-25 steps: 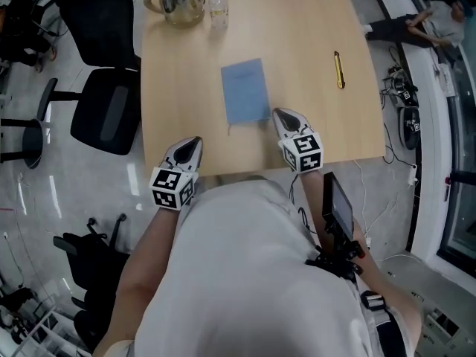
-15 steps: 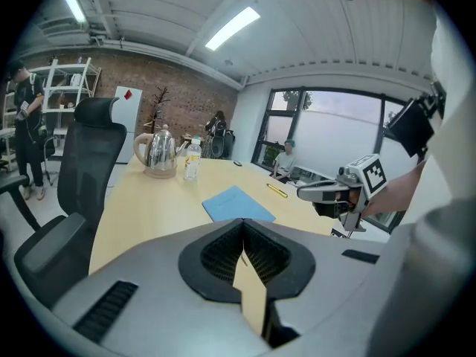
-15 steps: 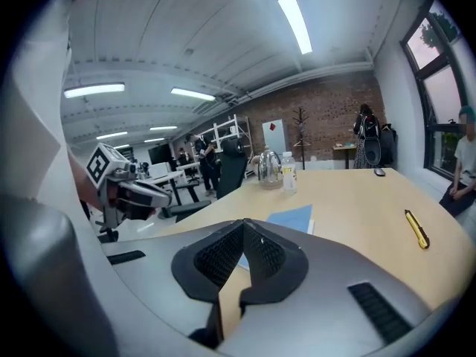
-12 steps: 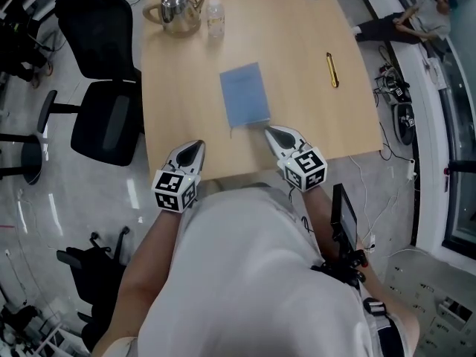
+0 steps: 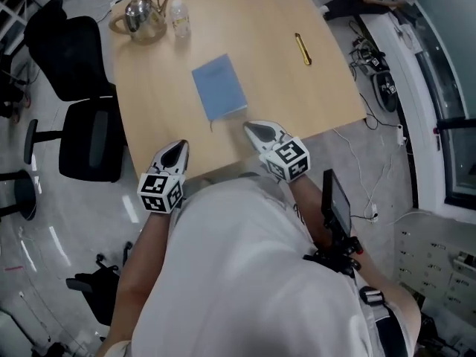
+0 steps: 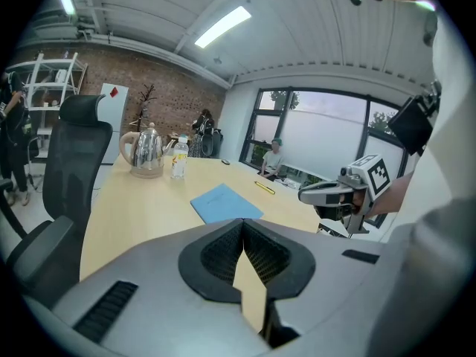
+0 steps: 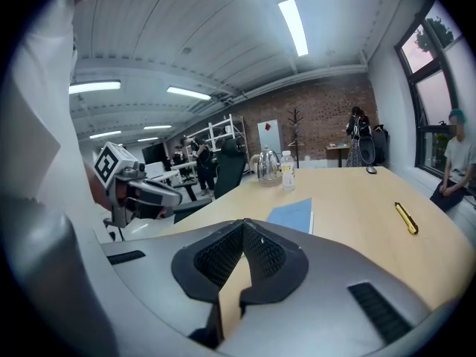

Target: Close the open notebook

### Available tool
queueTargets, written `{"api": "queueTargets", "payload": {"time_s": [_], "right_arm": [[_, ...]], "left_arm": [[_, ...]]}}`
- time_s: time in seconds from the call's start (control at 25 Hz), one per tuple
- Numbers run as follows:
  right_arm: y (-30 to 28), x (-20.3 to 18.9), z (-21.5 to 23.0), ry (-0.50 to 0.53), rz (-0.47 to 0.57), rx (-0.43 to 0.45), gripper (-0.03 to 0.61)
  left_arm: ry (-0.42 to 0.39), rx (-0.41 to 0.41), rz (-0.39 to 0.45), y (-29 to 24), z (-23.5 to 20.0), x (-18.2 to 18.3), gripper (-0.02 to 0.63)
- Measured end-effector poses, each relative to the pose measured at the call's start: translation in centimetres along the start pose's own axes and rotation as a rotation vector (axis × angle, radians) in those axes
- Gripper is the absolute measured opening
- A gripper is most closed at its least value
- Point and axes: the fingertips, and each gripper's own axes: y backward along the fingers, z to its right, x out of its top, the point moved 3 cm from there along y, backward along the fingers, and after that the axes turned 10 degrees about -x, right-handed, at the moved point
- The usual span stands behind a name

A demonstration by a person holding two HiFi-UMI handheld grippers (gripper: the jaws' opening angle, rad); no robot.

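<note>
Looking down from the head view, we log the notebook [image 5: 219,88] flat on the wooden table [image 5: 149,103], near the middle of the top. Blue cover is up and it reads as shut, with no pages showing.

Left gripper [image 5: 174,152] sits at the near table edge, well to the left of the notebook and apart from it. Right gripper [image 5: 254,129] is over the near edge too. Its tip points toward the notebook's near right corner, close by but with bare wood between them. No contact.

Left gripper view: both fingers [image 6: 216,255] are pressed together at the tips, nothing between them. The notebook lies straight ahead of the tips, well apart.

Right gripper view: fingers [image 7: 264,251] are likewise closed tip to tip and empty. The notebook lies ahead and slightly right of the tips, not touching.

Farther back on the table we note a metal kettle [image 5: 139,17] with a clear bottle [image 5: 178,18] beside it, both at the far left corner. A yellow pen-like object [image 5: 303,49] lies toward the far right, well apart from the notebook. Two black office chairs [image 5: 88,136] stand on the floor left of the table.
</note>
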Motion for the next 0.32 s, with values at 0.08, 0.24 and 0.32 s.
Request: {"api": "queueTargets", "payload": {"time_s": [0.08, 0.24, 0.32], "right_arm": [[-0.5, 0.6, -0.1, 0.005, 0.006, 0.008, 0.015], [-0.2, 0.8, 0.2, 0.020, -0.002, 0.030, 0.015], [0.3, 0.6, 0.5, 0.024, -0.010, 0.037, 0.015]], "left_arm": [[-0.007, 0.010, 0.010, 0.1, -0.4, 0.6, 0.008], [-0.003, 0.018, 0.007, -0.6, 0.0, 0.5, 0.008], [0.001, 0.017, 0.004, -1.0, 0.6, 0.1, 0.008]]}}
